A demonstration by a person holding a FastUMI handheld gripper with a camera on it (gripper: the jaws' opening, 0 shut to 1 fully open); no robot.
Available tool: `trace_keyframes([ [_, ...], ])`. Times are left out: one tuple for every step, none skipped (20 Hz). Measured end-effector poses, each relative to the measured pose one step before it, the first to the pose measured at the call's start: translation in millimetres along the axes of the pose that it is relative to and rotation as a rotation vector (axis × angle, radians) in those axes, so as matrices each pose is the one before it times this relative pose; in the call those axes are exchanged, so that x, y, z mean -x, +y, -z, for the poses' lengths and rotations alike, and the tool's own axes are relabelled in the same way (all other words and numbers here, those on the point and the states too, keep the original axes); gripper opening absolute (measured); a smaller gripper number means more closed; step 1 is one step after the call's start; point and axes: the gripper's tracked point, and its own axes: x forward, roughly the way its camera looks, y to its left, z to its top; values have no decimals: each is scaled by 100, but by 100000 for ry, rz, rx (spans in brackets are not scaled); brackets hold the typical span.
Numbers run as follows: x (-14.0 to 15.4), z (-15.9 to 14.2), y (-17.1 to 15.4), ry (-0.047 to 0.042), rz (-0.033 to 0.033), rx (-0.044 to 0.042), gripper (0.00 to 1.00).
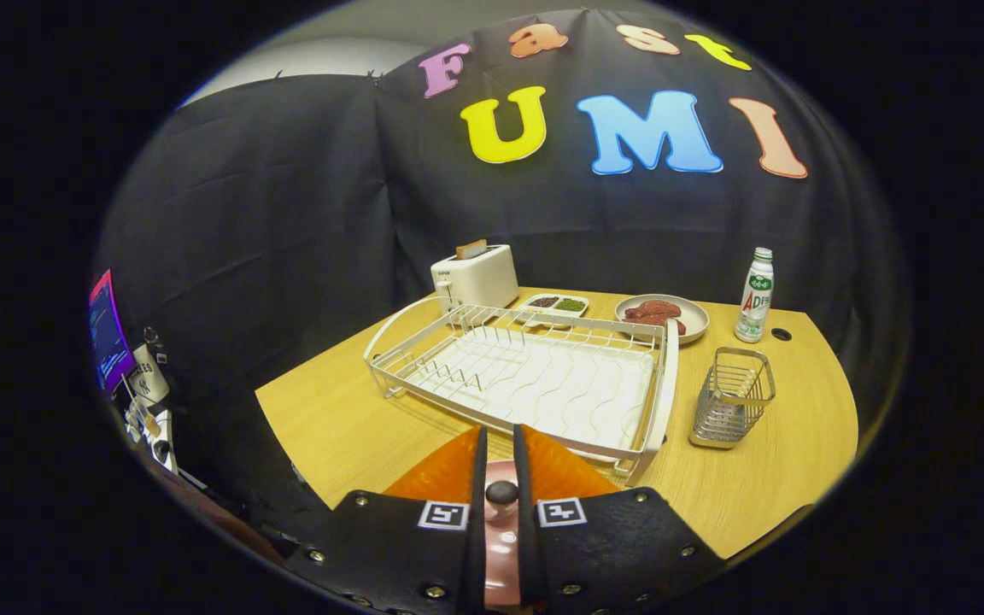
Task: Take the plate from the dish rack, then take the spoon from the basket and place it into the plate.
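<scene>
My gripper (pixel 500 431) hangs over the table's near edge, its two fingers almost together. A pink spoon (pixel 501 530) runs lengthwise between them, and both fingers press on it. Directly under the fingers lies an orange plate (pixel 441 478), showing on either side of them. Just beyond the fingertips stands the white wire dish rack (pixel 663 384), with nothing in its slots. To the right of the rack is the small metal mesh basket (pixel 731 401), which looks empty.
Along the back of the wooden table (pixel 330 418) stand a white toaster (pixel 475 275) with a slice of bread in it, a two-compartment dish (pixel 556 303), a plate of meat (pixel 690 325) and a bottle (pixel 754 295). Equipment and a lit screen (pixel 108 333) sit far left.
</scene>
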Motion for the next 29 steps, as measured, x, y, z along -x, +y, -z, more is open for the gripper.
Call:
trace_keyframes([
  [534, -279, -145, -512, 1069, 809, 20],
  [346, -369, -420, -320, 1095, 134, 21],
  [277, -117, -257, -474, 992, -102, 23],
  [335, -615, -532, -1490, 1838, 74, 23],
  [271, -981, -560, -2273, 2318, 475, 23],
  [446, -965, -931, -2562, 3675, 619, 23],
  [418, -1006, -1138, -2758, 4305, 589, 23],
  [431, -1282, -992, -3285, 3551, 201, 23],
  [333, -1227, -696, -3150, 3699, 146, 23],
  [212, -1209, -908, -2730, 3282, 262, 23],
  [224, -1180, -827, -2808, 3440, 49, 23],
  [163, -1290, -849, -2325, 3414, 237, 23],
  [143, -1422, -709, -2548, 2867, 6, 23],
  [431, -1366, -788, -2428, 3338, -104, 26],
  [213, -1316, -884, -2331, 3535, 22, 31],
  [-80, -1285, -817, -2363, 2914, 403, 45],
  [162, -1162, -784, -2184, 3005, 387, 59],
  [-139, -937, -783, -1873, 2646, -432, 73],
  [217, -987, -618, -1920, 2369, -1316, 81],
  [-59, -619, -731, -1329, 1668, -1793, 90],
  [-111, -256, -461, -833, 1223, -1804, 99],
  [-150, -133, -500, -189, 489, -1364, 99],
  [-183, 32, -652, 62, 745, -863, 99],
  [-197, 102, -735, 289, 882, -482, 99],
  [-175, 92, -592, 9, 145, -267, 99],
  [-72, 53, -673, -311, 684, 57, 99],
  [-263, 36, -818, -455, 350, -80, 99],
  [-211, -34, -580, -521, 336, -96, 99],
  [-268, 76, -811, -290, 730, 364, 99],
])
